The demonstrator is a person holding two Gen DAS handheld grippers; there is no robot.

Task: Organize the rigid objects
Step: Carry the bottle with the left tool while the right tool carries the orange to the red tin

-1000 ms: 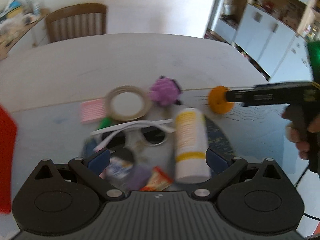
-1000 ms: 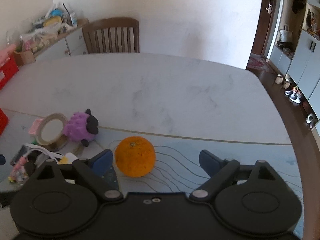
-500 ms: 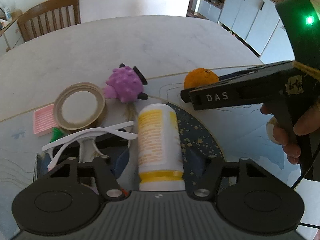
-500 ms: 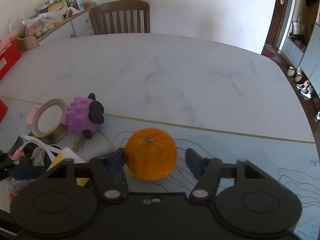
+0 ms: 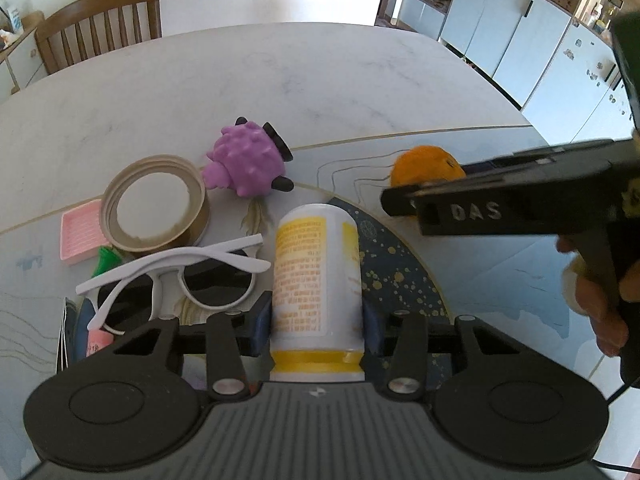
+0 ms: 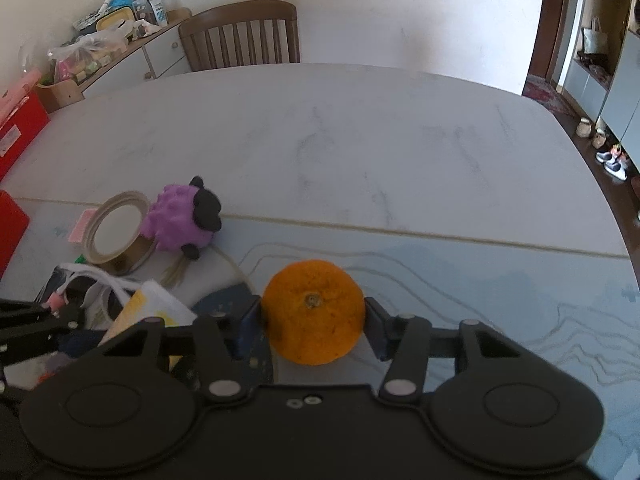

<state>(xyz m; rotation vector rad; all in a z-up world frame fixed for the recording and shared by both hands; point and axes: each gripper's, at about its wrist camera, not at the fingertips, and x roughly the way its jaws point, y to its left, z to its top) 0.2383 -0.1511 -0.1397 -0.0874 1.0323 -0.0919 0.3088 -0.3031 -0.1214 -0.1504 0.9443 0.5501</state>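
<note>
A white bottle with a yellow label and yellow cap (image 5: 316, 264) lies on the blue mat, cap end toward me. My left gripper (image 5: 316, 322) is closing on it, and both blue pads touch its sides near the cap. In the right wrist view an orange (image 6: 314, 308) sits on the mat between the pads of my right gripper (image 6: 312, 322). Those jaws are closing too and touch the fruit on both sides. In the left wrist view the orange (image 5: 424, 164) shows partly behind the right gripper's black finger.
Left of the bottle lie white sunglasses (image 5: 180, 276), a tape roll (image 5: 154, 204), a pink pad (image 5: 78, 232) and a purple plush sheep (image 5: 248, 164). A red box (image 6: 12, 224) stands at the far left. A wooden chair (image 6: 240, 36) stands behind the white table (image 6: 360, 128).
Both grippers went from wide open to closed around their objects. The left one came down and forward over the bottle; the right one slid so the orange sits centred between its pads.
</note>
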